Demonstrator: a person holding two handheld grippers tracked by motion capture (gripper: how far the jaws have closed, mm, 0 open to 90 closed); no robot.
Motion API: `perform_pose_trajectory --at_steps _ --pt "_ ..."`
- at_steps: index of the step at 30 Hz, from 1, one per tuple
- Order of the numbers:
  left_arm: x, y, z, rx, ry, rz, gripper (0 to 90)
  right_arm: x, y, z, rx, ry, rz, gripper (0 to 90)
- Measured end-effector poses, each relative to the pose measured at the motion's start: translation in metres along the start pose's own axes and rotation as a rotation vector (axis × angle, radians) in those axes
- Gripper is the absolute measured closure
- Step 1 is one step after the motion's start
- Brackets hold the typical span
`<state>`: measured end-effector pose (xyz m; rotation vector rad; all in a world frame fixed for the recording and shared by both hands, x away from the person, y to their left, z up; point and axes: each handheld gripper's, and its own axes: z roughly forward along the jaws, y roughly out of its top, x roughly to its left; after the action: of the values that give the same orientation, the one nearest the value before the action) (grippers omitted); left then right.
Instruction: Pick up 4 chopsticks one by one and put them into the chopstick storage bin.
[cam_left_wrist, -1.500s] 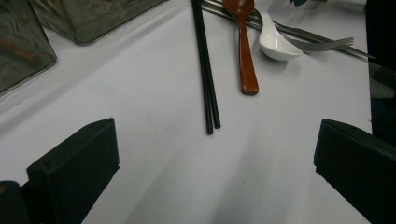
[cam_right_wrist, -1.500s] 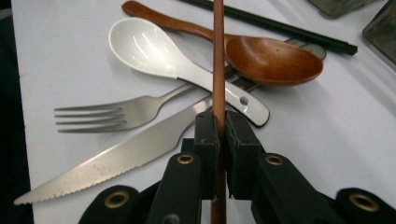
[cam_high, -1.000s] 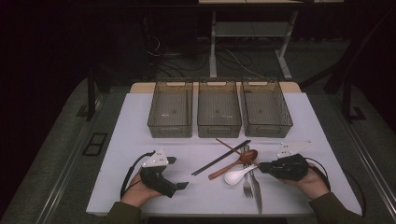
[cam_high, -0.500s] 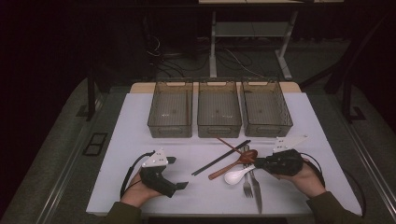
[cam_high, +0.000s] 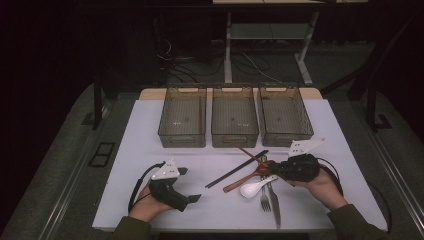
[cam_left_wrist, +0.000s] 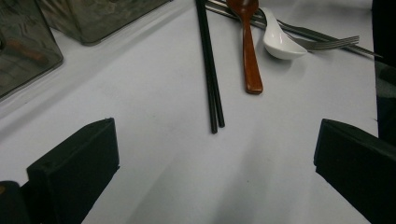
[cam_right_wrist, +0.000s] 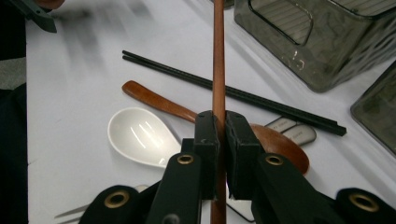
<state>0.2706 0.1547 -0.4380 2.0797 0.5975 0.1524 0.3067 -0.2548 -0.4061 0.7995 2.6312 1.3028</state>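
Observation:
A brown wooden chopstick (cam_right_wrist: 218, 56) runs straight up between the jaws of my right gripper (cam_right_wrist: 222, 126), which is shut on it. In the high view that chopstick (cam_high: 245, 151) slants from the right gripper (cam_high: 274, 168) toward the bins. Under it lie a pair of black chopsticks (cam_high: 235, 170) (cam_right_wrist: 233, 91), a brown wooden spoon (cam_high: 240, 182) (cam_right_wrist: 154, 100) and a white spoon (cam_high: 252, 188) (cam_right_wrist: 137, 135). My left gripper (cam_high: 189, 185) rests at the table's front left, open (cam_left_wrist: 215, 140), with bare tabletop between its jaws. The black chopsticks (cam_left_wrist: 210, 70) lie ahead of it.
Three smoky clear bins (cam_high: 183, 117) (cam_high: 235, 117) (cam_high: 284, 115) stand side by side at the back of the white table (cam_high: 140, 150). A fork (cam_high: 264, 197) and a knife (cam_high: 275, 205) lie in front of the spoons. Dark floor surrounds the table.
My right gripper has shifted a little left and farther from the person, with the brown chopstick still in it. The left gripper has stayed where it was.

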Motion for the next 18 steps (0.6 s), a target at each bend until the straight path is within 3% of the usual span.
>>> perform_pose_trajectory --at_steps 18 --pt "0.000 -0.003 -0.002 -0.015 0.004 -0.013 0.0 -0.006 0.023 0.015 -0.029 0.010 -0.003 83.9"
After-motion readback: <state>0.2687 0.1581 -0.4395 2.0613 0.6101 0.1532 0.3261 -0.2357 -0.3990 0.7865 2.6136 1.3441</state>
